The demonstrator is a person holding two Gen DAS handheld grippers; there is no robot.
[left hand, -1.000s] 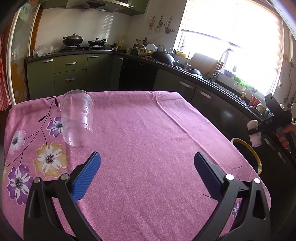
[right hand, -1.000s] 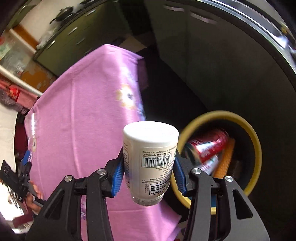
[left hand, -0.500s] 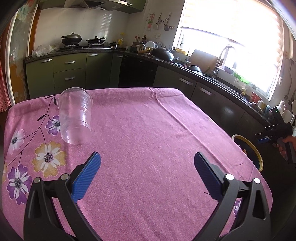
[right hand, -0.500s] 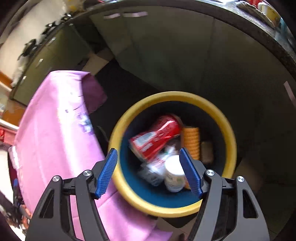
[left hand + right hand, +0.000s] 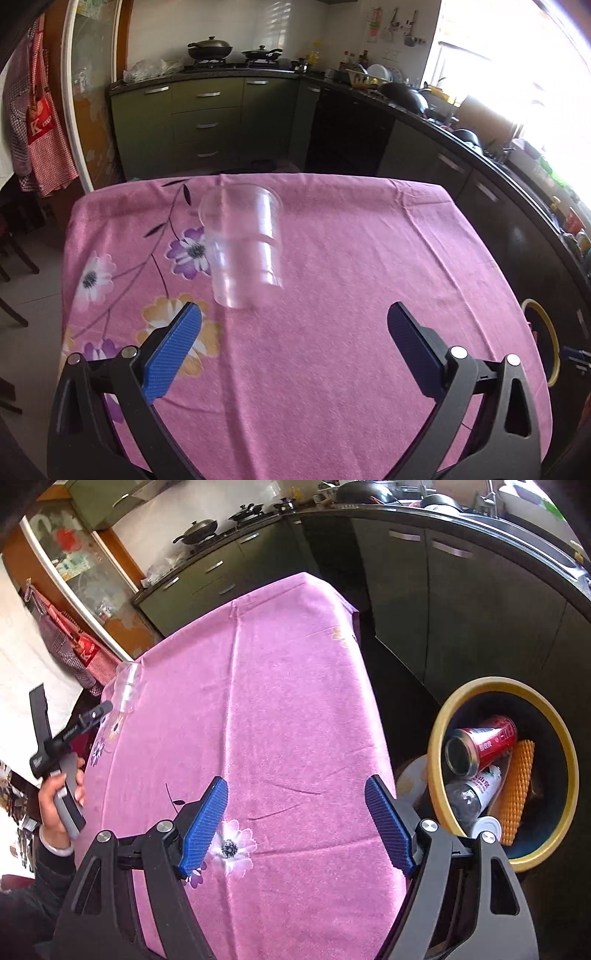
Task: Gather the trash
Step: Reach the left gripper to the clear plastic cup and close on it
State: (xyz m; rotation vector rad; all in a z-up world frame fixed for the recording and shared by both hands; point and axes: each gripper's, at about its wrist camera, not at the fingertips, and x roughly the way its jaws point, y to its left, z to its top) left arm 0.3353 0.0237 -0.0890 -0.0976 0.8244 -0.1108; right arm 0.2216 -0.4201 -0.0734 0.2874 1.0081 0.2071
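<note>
A clear plastic cup [image 5: 243,247] stands upright on the pink flowered tablecloth [image 5: 351,266], just ahead and left of centre of my open, empty left gripper [image 5: 293,332]. The cup also shows far off in the right wrist view [image 5: 127,686]. My right gripper [image 5: 295,808] is open and empty over the table's near right corner. The yellow-rimmed bin [image 5: 439,731] stands on the floor to its right and holds a red can [image 5: 484,744], a white bottle [image 5: 476,790], a white-capped container [image 5: 487,825] and an orange ridged item [image 5: 517,786]. The bin's rim shows in the left wrist view [image 5: 546,332].
Dark green kitchen cabinets [image 5: 207,122] and a counter with pans [image 5: 210,46] run behind and to the right of the table. Aprons [image 5: 40,122] hang at the left. The other hand and left gripper handle [image 5: 55,746] are at the table's far left edge.
My right gripper let the white bottle drop into the bin, then swung back over the table corner. My left gripper moved closer to the cup, which now sits nearer the centre of its view.
</note>
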